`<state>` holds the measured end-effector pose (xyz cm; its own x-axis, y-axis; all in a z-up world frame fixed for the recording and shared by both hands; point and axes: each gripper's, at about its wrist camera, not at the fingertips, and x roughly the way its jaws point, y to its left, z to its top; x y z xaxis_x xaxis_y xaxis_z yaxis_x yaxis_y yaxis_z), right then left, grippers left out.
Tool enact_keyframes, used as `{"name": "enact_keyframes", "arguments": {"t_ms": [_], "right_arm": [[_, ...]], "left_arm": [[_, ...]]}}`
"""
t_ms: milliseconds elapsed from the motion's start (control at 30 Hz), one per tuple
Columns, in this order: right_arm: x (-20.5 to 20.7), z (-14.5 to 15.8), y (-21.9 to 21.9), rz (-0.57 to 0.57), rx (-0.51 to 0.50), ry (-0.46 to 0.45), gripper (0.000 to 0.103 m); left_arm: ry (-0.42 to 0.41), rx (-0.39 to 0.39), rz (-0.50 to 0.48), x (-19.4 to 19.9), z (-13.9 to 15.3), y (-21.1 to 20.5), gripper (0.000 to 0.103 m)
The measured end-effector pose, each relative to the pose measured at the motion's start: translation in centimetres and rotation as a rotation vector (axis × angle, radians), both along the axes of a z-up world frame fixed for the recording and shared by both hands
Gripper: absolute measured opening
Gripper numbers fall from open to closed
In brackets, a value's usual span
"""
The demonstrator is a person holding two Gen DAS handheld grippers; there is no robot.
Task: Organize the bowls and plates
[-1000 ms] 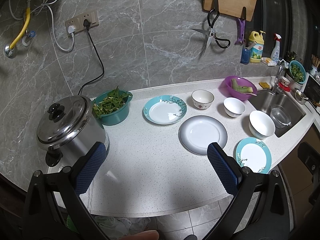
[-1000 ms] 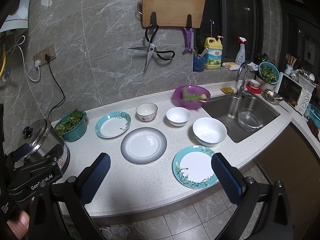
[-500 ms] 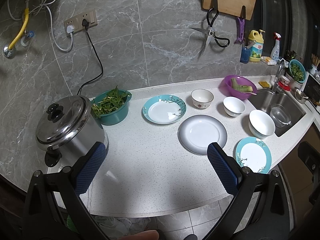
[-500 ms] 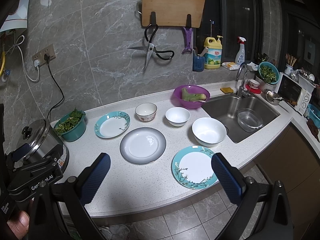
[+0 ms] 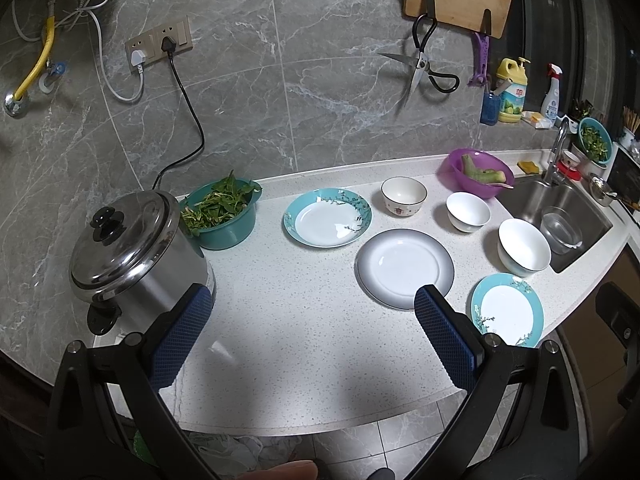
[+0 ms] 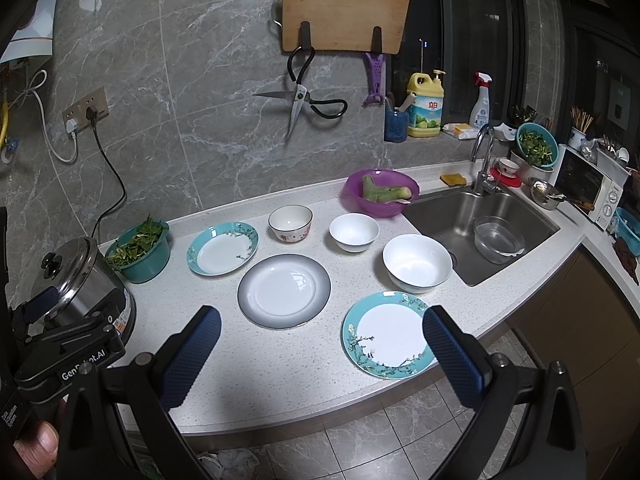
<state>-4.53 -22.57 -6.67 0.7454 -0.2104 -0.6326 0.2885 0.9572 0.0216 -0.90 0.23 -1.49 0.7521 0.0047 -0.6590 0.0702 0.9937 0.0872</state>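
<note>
Nothing gathered yet: both the left hand-held gripper (image 5: 310, 320) and right hand-held gripper (image 6: 320, 334) hover wide open, empty. Next, I judge, the right one reaches for the teal plate (image 6: 389, 335) at its 12 o'clock on the table (image 6: 280, 360).

- Left gripper (image 6: 38, 306), body at near left: white print "GenR…bot.AI", partly blurred.
- Yellow detergent bottle (image 6: 425, 106), far ledge by window: label reads "立白".
- Other labels too small to read.

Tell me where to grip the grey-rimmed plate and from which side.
Grip the grey-rimmed plate by its near rim, coming in low from the counter's front edge. It lies flat, so only the thin raised lip offers purchase; the right gripper, open, already faces that edge.
</note>
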Motion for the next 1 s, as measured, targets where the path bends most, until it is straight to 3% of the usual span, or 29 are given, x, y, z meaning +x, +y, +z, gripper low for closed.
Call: {"name": "enact_keyframes", "arguments": {"t_ms": [433, 633, 733, 900, 1000], "right_arm": [[0.6, 0.2, -0.4, 0.000, -0.001, 0.005, 0.103], [1.3, -1.5, -0.8, 0.021, 0.008, 0.021, 0.103], [2.3, -3.1, -2.1, 0.049, 0.028, 0.034, 0.103], [4.0, -6.4, -5.0, 0.136, 0.141, 0.087, 0.103], [6.1, -9.3, -7.1, 0.161, 0.277, 0.146, 0.103]], "left_arm": [[0.016, 0.008, 0.005, 1.0, -1.1, -0.7, 0.103], [0.046, -0.013, 0.000, 2.3, -2.3, -0.9, 0.103], [0.090, -0.034, 0.007, 3.8, -4.5, -1.1, 0.103], [0.261, -0.076, 0.020, 7.2, -11.4, -0.9, 0.102], [0.309, -0.179, 0.017, 8.6, -15.4, 0.4, 0.101]]}}
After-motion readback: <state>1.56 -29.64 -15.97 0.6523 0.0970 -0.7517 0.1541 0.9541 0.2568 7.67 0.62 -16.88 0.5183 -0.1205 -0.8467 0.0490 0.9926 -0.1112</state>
